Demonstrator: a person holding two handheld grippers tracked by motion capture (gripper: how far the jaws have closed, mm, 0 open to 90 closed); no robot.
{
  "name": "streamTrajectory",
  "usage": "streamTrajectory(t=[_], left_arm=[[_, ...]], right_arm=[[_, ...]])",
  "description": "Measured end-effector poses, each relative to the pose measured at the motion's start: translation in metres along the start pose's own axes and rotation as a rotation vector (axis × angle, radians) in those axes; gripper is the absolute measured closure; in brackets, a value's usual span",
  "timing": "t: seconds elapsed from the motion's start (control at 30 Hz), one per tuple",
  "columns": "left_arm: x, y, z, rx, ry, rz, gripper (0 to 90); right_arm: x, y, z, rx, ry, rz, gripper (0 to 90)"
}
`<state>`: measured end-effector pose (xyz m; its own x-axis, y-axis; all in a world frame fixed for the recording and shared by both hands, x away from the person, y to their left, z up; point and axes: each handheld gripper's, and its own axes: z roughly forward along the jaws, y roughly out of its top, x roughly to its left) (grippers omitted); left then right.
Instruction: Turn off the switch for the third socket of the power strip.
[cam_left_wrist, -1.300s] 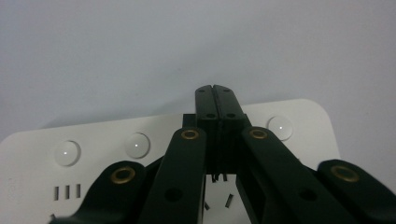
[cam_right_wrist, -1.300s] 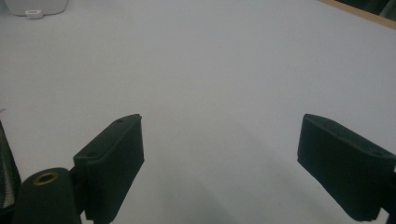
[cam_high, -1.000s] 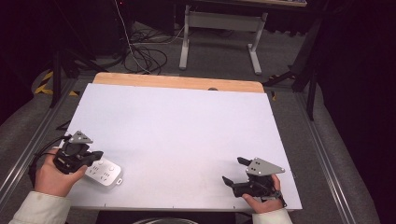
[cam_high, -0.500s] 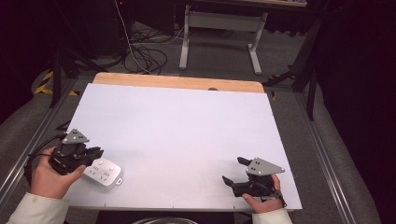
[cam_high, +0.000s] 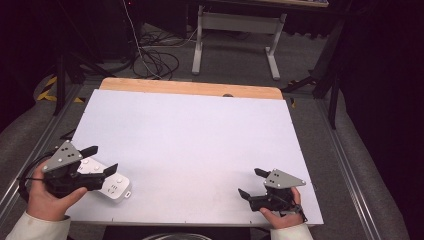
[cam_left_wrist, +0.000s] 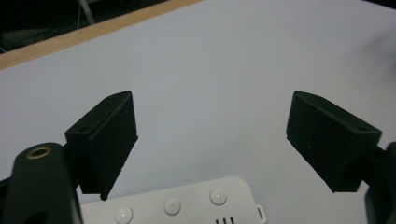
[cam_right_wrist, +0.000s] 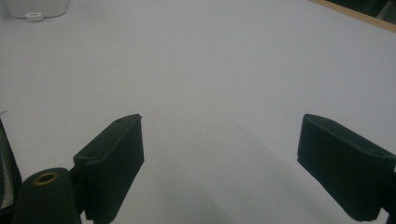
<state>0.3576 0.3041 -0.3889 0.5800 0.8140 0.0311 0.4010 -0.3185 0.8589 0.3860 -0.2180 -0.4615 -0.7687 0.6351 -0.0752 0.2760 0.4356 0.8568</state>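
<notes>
White power strip (cam_high: 107, 181) lies flat (long axis toward near-right).

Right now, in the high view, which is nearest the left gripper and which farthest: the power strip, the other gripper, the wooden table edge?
1. power strip, just under the left gripper.
2. wooden table edge, along the far side.
3. right gripper, near right corner.

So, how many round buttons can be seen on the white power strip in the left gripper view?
3, in a row along the top of the white power strip: one at the left, one in the middle, one at the right. The picture's bottom edge cuts the strip off, so more may be hidden.
</notes>
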Motion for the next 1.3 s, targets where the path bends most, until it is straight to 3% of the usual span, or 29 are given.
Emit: streamTrajectory(t=[0.17, 0.4, 0.47, 0.63, 0.77, 1.03, 1.17, 1.3], left_arm=[[0.0, -0.015, -0.003, -0.105, -0.03, -0.01, 15.8], [0.005, -0.037, -0.004, -0.176, -0.08, -0.056, 12.0], [0.005, -0.042, -0.004, -0.171, -0.079, -0.051, 12.0], [0.003, -0.053, -0.004, -0.145, -0.036, 0.014, 12.0], [0.002, -0.062, -0.004, -0.138, -0.037, 0.002, 12.0], [0.005, -0.076, 0.004, -0.124, -0.052, -0.065, 12.0], [0.001, -0.08, 0.007, -0.078, -0.024, -0.013, 12.0], [-0.002, -0.086, 0.009, -0.06, -0.03, -0.015, 12.0]], right_arm=[[0.0, 0.0, 0.0, -0.001, 0.001, 0.003, 15.0], [0.001, 0.0, -0.001, -0.006, 0.002, 0.003, 15.0], [0.0, 0.0, -0.001, -0.007, 0.003, 0.001, 14.9], [0.0, 0.0, -0.002, -0.008, 0.003, 0.0, 15.0], [0.0, 0.0, -0.002, -0.006, 0.003, -0.002, 15.0], [0.001, 0.0, -0.002, -0.008, 0.005, 0.0, 14.9], [0.0, 0.0, -0.001, -0.007, 0.009, 0.0, 15.0], [0.0, 0.0, -0.001, -0.005, 0.009, 0.001, 15.0]])
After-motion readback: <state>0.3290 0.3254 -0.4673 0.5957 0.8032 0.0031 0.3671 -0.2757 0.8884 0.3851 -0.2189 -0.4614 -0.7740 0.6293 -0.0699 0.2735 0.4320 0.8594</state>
